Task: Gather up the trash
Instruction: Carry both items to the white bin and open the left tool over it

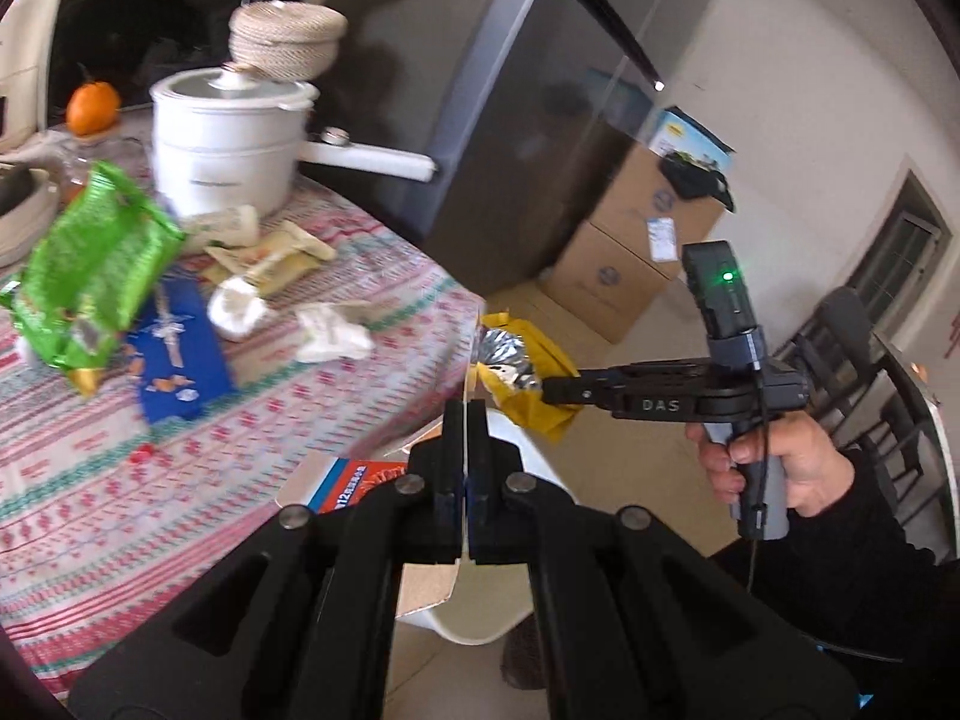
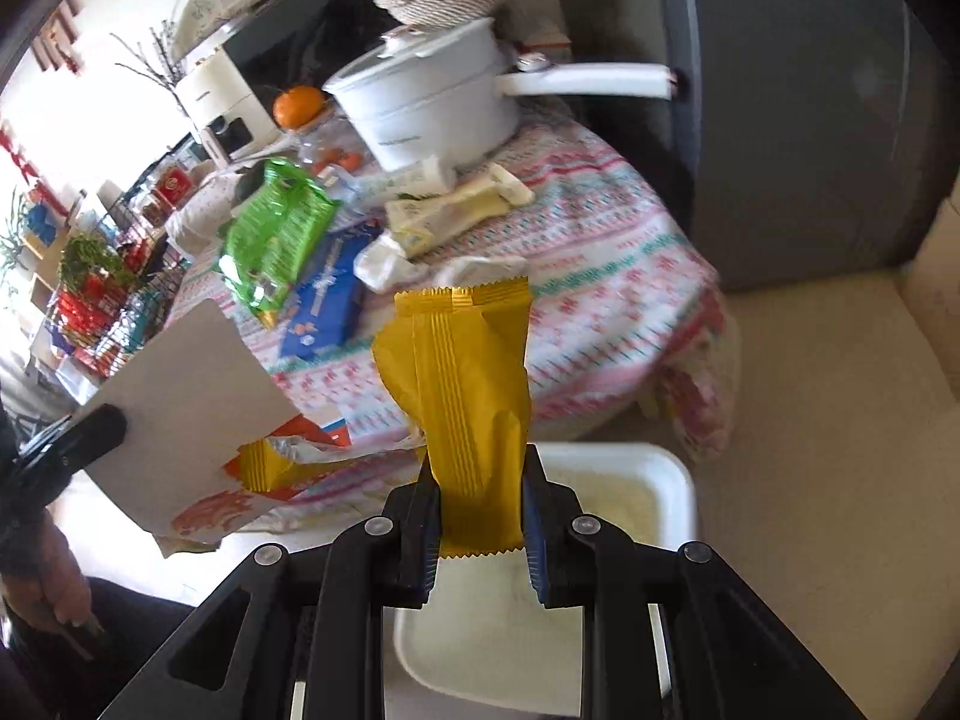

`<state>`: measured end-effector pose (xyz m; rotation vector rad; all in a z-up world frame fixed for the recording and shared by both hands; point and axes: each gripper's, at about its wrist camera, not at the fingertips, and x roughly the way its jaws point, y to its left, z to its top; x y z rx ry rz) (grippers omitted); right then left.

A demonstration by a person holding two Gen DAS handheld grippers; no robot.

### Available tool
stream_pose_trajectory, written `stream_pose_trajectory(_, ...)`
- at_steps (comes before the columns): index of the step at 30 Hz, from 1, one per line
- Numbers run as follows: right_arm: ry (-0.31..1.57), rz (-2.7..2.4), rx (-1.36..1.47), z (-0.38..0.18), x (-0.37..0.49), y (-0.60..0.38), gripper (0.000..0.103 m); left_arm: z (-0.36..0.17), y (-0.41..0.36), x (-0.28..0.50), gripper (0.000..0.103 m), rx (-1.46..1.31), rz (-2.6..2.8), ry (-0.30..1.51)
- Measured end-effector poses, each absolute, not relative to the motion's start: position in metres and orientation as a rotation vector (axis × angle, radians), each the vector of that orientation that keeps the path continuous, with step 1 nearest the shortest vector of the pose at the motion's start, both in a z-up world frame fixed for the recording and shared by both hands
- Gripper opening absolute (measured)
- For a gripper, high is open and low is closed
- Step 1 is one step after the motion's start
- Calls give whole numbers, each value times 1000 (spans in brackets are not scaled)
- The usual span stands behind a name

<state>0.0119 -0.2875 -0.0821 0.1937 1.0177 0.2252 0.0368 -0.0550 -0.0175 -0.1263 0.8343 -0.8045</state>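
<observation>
My left gripper (image 1: 465, 420) is shut on the thin wall of an open cardboard box (image 2: 180, 396), held edge-on beside the table. My right gripper (image 2: 480, 480) is shut on a yellow snack wrapper (image 2: 468, 372); it also shows in the left wrist view (image 1: 528, 372), just past the box edge. Another yellow wrapper (image 2: 270, 465) lies inside the box. On the patterned tablecloth (image 1: 300, 450) lie a green bag (image 1: 90, 276), a blue pack (image 1: 180, 360), crumpled white tissues (image 1: 330, 333) and pale wrappers (image 1: 276, 258).
A white pot (image 1: 222, 138) with a long handle, an orange (image 1: 91, 108) and a woven basket (image 1: 285, 39) stand at the table's back. A white chair seat (image 2: 600, 498) is below my grippers. A grey fridge (image 1: 540, 120) and cardboard boxes (image 1: 630, 252) stand behind.
</observation>
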Motion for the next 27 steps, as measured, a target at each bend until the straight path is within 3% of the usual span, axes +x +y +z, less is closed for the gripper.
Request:
stream_pose_trajectory(10,1073,92,258,-114,-20,-370,24,-69,-133,24,1,-41,-920,961)
stream_pose_trajectory(19,1082,72,288,-118,-22,-385,25,-105,-162,18,3,107,-889,976)
stream_pose_trajectory(24,1085,77,279,-118,-21,-383,25,-110,-160,18,39,153,-832,980)
stream_pose_trajectory(27,1095,81,271,-120,-21,-381,25,-111,-151,24,47,148,-784,991)
